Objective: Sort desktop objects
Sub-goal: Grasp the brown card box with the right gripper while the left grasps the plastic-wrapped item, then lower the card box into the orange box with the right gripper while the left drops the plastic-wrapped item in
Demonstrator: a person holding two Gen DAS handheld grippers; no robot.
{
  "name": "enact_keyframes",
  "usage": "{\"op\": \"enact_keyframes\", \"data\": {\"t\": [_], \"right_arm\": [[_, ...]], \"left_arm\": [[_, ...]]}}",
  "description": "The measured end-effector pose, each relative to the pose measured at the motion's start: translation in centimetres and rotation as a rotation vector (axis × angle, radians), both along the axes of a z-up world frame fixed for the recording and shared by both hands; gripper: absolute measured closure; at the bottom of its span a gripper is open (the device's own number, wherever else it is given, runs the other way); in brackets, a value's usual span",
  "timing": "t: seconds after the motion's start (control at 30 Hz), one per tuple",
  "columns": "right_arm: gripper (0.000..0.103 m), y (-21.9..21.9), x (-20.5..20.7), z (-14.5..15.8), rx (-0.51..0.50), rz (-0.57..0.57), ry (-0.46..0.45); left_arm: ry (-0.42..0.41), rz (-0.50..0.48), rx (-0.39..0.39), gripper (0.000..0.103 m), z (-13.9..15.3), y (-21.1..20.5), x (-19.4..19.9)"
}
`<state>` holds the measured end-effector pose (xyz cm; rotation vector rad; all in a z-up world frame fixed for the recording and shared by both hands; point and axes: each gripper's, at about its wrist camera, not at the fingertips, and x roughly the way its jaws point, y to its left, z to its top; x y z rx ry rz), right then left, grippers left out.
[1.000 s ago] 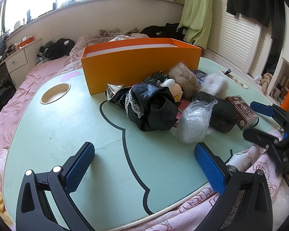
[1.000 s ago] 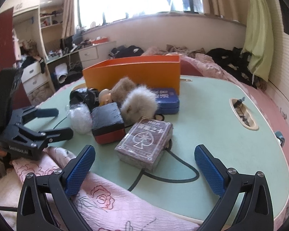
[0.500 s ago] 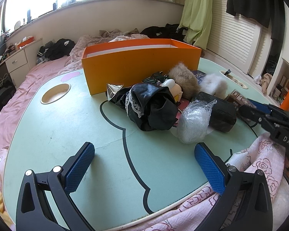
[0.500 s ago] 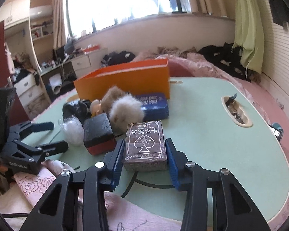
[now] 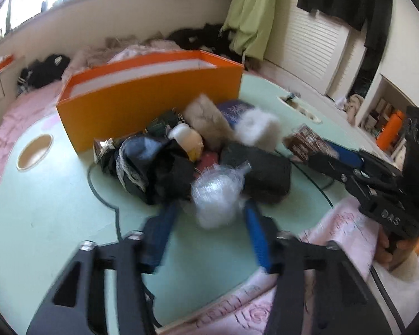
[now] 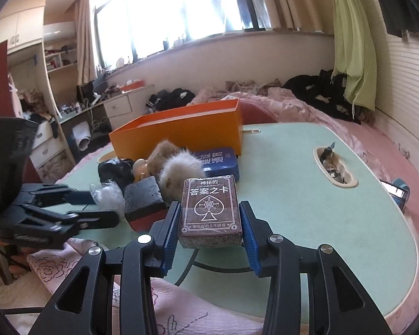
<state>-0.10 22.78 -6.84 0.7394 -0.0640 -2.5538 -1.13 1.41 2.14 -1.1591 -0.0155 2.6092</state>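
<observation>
Left wrist view, blurred: the left gripper (image 5: 209, 212) is closing its blue fingers (image 5: 255, 233) around a clear plastic bag (image 5: 219, 192), which sits between them at the near edge of the pile; whether the pads already press on it cannot be told. The pile lies on a pale green table (image 5: 56, 217), in front of an orange box (image 5: 150, 103). To the right of the box, the right gripper (image 5: 310, 146) clamps a card box (image 5: 304, 141).

Right wrist view: the right gripper's blue fingers (image 6: 170, 233) grip the brown card box (image 6: 211, 209) by its sides, nearer than the orange box (image 6: 181, 131). A white fluffy ball (image 6: 181, 169) and a blue tin (image 6: 219, 159) lie just before the orange box. The left gripper (image 6: 97, 205) flanks the plastic bag (image 6: 109, 195).
</observation>
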Motion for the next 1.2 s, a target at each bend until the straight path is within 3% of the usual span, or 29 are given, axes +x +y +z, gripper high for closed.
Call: {"op": "enact_keyframes", "data": {"t": [0.03,0.23,0.4,0.53,0.6,0.77,0.8,0.83,0.87,0.9,0.93,1.0,1.2], "right_arm": [[0.062,0.0,0.0,-0.1,-0.002,-0.001,-0.003],[0.062,0.2,0.2,0.4,0.013,-0.004,0.015],[0.062,0.6,-1.2,3.8,-0.036,0.005,0.039],[0.062,-1.9,-5.1,8.3,0.016,0.015,0.073],[0.062,-3.8,-7.7,9.4,0.054,0.011,0.070],[0.062,-7.6,-13.5,8.3,0.139,0.013,-0.004],[0.061,-8.2,-14.4,7.6,0.156,0.014,-0.028],[0.056,-8.5,-15.3,7.0,0.170,0.007,-0.058],[0.037,-8.6,-15.9,6.5,0.177,0.001,-0.085],[0.021,-8.7,-16.4,5.9,0.182,-0.004,-0.116],[0.016,-8.7,-16.5,5.5,0.193,-0.017,-0.103],[0.014,-8.5,-16.6,5.0,0.211,-0.031,-0.116],[0.012,-3.8,-18.6,3.3,-0.036,0.000,-0.347]], "left_arm": [[-0.007,-0.005,0.008,0.070,0.0,0.0,-0.2],[0.025,-0.037,0.045,0.070,1.0,-0.7,1.2],[0.131,-0.028,0.059,0.070,5.4,-2.1,1.9],[0.167,0.064,0.047,0.070,8.8,-3.7,-2.4],[0.159,0.096,0.029,0.070,9.1,-4.3,-5.1],[0.069,0.158,0.054,0.070,7.0,-5.6,-11.2],[0.048,0.169,0.067,0.069,6.3,-5.9,-11.9],[0.019,0.183,0.071,0.057,5.6,-6.2,-12.6],[-0.020,0.212,0.068,0.044,4.8,-6.7,-13.2],[-0.034,0.226,0.074,0.042,4.4,-6.9,-13.4],[-0.037,0.230,0.087,0.042,4.0,-7.1,-13.3],[-0.022,0.227,0.104,0.040,3.7,-7.6,-12.6],[0.027,0.203,0.079,0.032,3.8,-7.4,-10.9]]}}
